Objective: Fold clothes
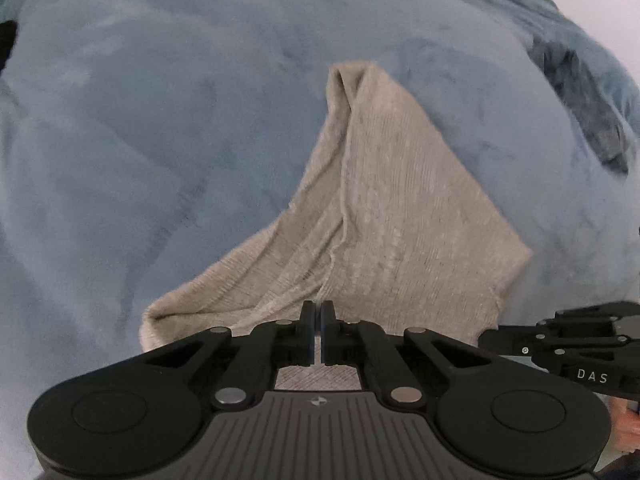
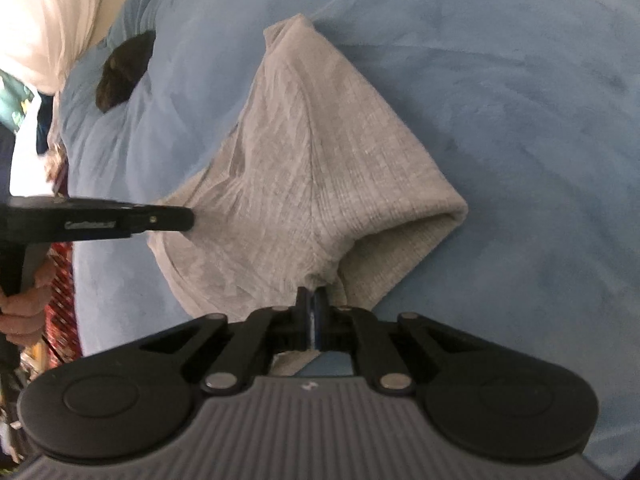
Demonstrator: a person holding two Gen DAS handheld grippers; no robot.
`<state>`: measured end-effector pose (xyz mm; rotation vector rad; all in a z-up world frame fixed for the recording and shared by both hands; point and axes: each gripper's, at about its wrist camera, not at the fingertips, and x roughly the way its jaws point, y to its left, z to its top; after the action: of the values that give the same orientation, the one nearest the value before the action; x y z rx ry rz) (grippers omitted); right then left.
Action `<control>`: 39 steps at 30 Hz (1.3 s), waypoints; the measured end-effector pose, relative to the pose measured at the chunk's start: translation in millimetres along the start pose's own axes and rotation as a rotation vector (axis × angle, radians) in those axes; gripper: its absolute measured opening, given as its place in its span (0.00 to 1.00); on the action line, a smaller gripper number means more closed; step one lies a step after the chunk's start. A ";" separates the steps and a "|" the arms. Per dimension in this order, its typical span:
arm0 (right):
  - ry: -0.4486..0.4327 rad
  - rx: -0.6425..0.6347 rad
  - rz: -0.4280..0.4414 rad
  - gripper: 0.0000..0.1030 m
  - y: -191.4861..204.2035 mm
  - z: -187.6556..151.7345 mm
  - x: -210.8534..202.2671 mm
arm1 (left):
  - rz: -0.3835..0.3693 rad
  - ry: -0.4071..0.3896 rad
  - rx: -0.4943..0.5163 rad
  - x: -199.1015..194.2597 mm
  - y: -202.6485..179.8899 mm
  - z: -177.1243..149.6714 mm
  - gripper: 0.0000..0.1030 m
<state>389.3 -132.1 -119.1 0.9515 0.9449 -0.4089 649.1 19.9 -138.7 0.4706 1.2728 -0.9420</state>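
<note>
A grey-beige ribbed knit garment [image 1: 384,208] lies partly folded on a blue plush blanket [image 1: 160,140]. My left gripper [image 1: 318,308] is shut on its near edge, and creases in the cloth run up to the closed jaws. In the right wrist view the same garment [image 2: 304,152] puckers toward my right gripper [image 2: 312,294], which is shut on a bunched edge. The left gripper [image 2: 191,218] comes in from the left and pinches the garment's side. The right gripper [image 1: 486,338] shows at the garment's right corner in the left wrist view.
A dark object [image 2: 124,72] rests on the blanket [image 2: 520,120] at the far left. Darker blue fabric [image 1: 580,112] is bunched at the back right. White cloth [image 2: 48,12] and a person's hand [image 2: 24,304] sit at the left edge.
</note>
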 end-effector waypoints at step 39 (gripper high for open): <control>0.058 -0.439 -0.004 0.21 -25.3 68.7 -32.4 | 0.199 -0.143 -0.009 -22.6 -73.3 -6.0 0.11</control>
<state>388.9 -206.2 -88.6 0.5636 1.0360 -0.1651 586.3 -9.1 -105.0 0.5037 1.0796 -0.7875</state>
